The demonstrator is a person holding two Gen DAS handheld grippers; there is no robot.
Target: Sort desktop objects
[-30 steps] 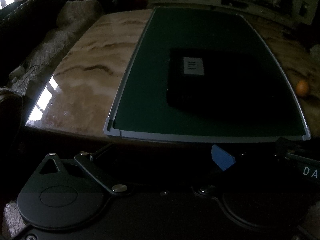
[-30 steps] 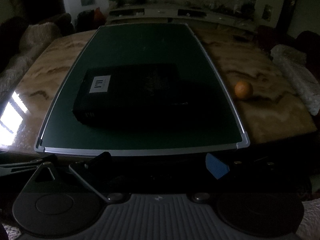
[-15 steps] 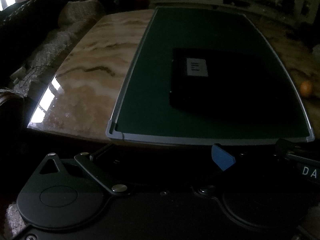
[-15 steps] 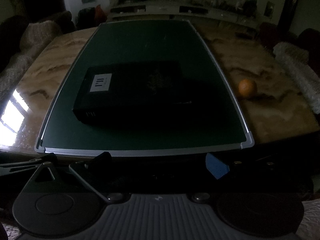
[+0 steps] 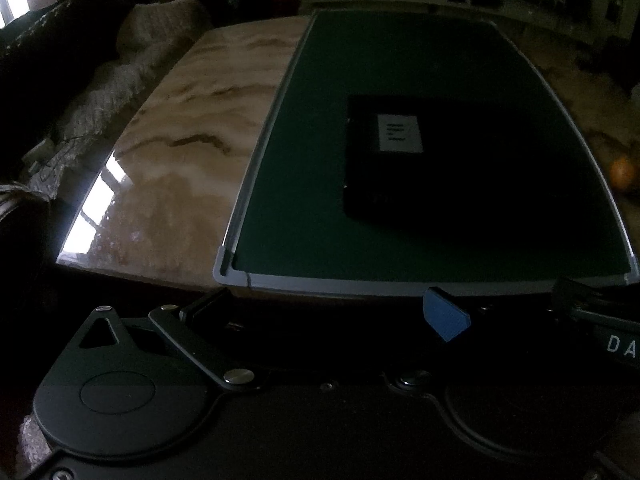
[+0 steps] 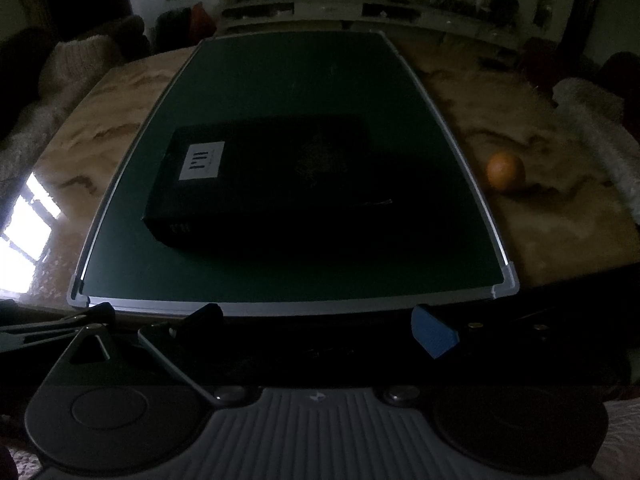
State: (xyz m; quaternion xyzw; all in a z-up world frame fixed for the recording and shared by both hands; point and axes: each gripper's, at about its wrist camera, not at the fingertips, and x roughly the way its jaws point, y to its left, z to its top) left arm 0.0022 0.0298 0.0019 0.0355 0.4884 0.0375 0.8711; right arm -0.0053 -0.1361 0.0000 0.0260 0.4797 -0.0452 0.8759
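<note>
1. Marble desk (image 5: 172,168) shows bare on the left side, with a bright window glare near its front corner and soft furnishings beyond the edge.

2. Left claw (image 5: 320,312) hangs just off the near edge of the desk. Its fingers are spread wide, a dark tip to one side and a blue pad (image 5: 446,318) to the other, with nothing between them.

3. Green board (image 6: 288,92), framed in grey, lies flat along the middle of the desk, its long axis running away from both claws.

4. Black box (image 6: 260,180) rests on the board's near half, with a white label (image 6: 202,165) on its left end. Its long axis runs crosswise, left to right. From the left claw it lies ahead and to the right; from the right claw (image 6: 316,320) it lies ahead and slightly to the left.

5. Right claw sits just off the near rail of the board, likewise spread wide and empty. It looks the more squarely lined up with the box, so I judge that hand better placed to reach it, closing across the short side.

6. Orange fruit (image 6: 505,171) stands on bare marble just right of the board, well apart from the box and nearer the right hand.
</note>
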